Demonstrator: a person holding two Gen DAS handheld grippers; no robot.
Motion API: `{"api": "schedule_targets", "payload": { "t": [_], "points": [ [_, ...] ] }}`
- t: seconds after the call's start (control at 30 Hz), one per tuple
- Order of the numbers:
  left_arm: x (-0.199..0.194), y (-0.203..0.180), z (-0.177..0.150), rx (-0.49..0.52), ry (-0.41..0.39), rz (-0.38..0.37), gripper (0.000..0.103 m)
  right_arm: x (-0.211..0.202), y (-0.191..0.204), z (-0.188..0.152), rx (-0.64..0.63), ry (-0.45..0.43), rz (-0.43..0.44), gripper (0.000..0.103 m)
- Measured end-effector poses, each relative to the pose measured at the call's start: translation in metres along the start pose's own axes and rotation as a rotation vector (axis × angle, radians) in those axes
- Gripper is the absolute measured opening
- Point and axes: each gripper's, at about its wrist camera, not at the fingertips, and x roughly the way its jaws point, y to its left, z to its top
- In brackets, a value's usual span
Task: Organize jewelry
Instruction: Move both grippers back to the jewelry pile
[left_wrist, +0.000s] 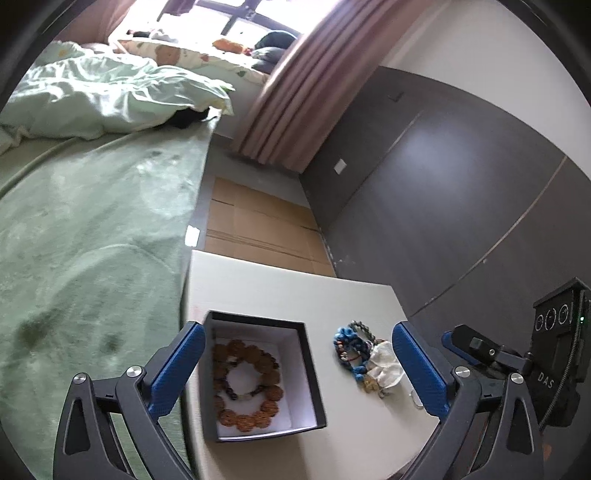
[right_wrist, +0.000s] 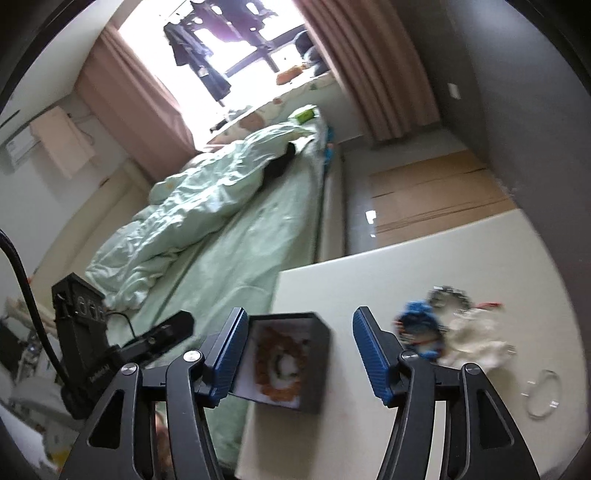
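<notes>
A black box with a white lining stands on the white table. Brown bead bracelets lie inside it. A loose heap of jewelry, blue beads and a whitish piece, lies right of the box. A thin clear bangle lies further right. My left gripper is open and empty above the box and heap. My right gripper is open and empty over the box.
A bed with green sheet borders the table's left side. A dark wall panel stands to the right. Cardboard covers the floor beyond the table. Pink curtains hang at the window.
</notes>
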Motion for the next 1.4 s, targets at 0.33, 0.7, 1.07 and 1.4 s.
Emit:
{"api": "schedule_targets", "payload": {
  "t": [0.33, 0.7, 1.07, 1.4],
  "points": [
    [0.020, -0.038, -0.008, 0.066, 0.029, -0.018, 0.101, -0.055, -0.071, -0.008, 0.129, -0.072, -0.134, 0.073],
    [0.052, -0.077, -0.022, 0.147, 0.068, -0.052, 0.101, -0.057, -0.118, -0.028, 0.253, -0.057, -0.217, 0.073],
    [0.108, -0.095, -0.030, 0.168, 0.169, -0.051, 0.067, -0.024, -0.152, -0.041, 0.368, 0.027, -0.126, 0.052],
    [0.155, -0.108, -0.030, 0.162, 0.255, -0.034, 0.042, 0.011, -0.165, -0.039, 0.433, 0.117, -0.094, 0.038]
  ]
}}
